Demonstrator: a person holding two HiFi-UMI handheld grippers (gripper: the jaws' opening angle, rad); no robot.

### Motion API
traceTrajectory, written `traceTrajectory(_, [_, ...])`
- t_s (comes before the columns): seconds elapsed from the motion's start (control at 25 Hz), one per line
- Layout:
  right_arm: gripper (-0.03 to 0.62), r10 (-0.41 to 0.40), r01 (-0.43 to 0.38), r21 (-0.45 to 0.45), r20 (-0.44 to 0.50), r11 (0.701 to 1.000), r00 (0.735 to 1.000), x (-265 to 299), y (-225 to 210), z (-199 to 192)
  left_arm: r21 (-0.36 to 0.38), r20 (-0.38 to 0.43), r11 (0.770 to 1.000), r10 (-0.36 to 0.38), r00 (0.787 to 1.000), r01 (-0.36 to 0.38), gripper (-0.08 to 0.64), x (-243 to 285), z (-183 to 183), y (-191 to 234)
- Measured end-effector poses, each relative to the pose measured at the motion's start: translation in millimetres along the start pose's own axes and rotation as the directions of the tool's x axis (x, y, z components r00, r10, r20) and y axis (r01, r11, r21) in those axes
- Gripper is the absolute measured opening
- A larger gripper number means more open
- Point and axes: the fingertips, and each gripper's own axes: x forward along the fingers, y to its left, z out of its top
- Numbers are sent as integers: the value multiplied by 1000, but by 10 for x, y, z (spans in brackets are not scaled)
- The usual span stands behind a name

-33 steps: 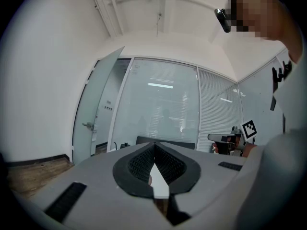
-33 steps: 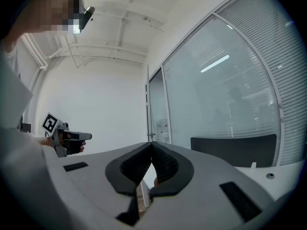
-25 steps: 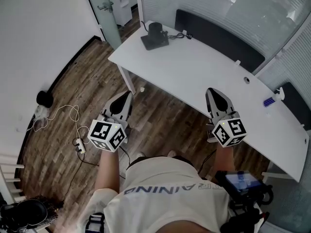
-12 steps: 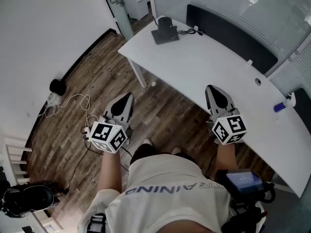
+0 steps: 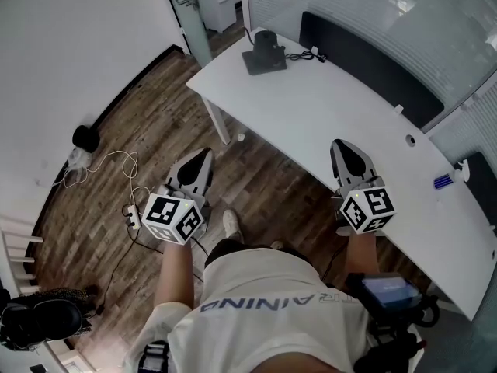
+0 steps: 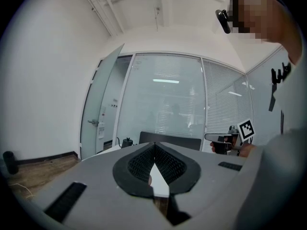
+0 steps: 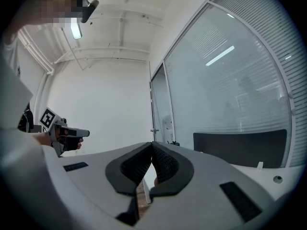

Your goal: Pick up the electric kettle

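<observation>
The left gripper [image 5: 203,155] and right gripper [image 5: 343,146] are closed and empty, seemingly idle because the kettle [image 5: 265,43] sits well away on the table [image 5: 342,115].

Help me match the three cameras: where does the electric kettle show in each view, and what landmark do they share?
Head view: the kettle stands at the table's far end, top centre.
Left gripper view: small and dark, low and left of centre.
Right gripper view: a tiny dark shape near centre, probably the kettle; too small to be sure.
Shared landmark: the dark panel along the table's far side.
</observation>
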Motion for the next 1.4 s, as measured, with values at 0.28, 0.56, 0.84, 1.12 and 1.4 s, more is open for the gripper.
traceTrajectory(0.28, [11,-18,17,-36,-17,999,1000,537,50,71,-15,11,1000,-24,1000,24,16,306,101,516])
traceTrajectory(0.56, [11,-33,31,-63,-38,998,999,1318,138,101,-42,7,998,-39,999,39,17,654,129,1242])
traceTrajectory(0.84, [11,-69,64,-85,-57,994,996,2048,357,109,-17,-15,999,-51,999,51,17,906,134,2037])
traceTrajectory(1.12, [11,-114,108,-102,-62,989,992,2486,661,79,88,-60,992,-89,994,94,17,1026,77,2508])
traceTrajectory(1.4, [11,-141,131,-104,-87,986,986,2636,620,27,34,-55,992,-116,992,118,17,1152,29,2688])
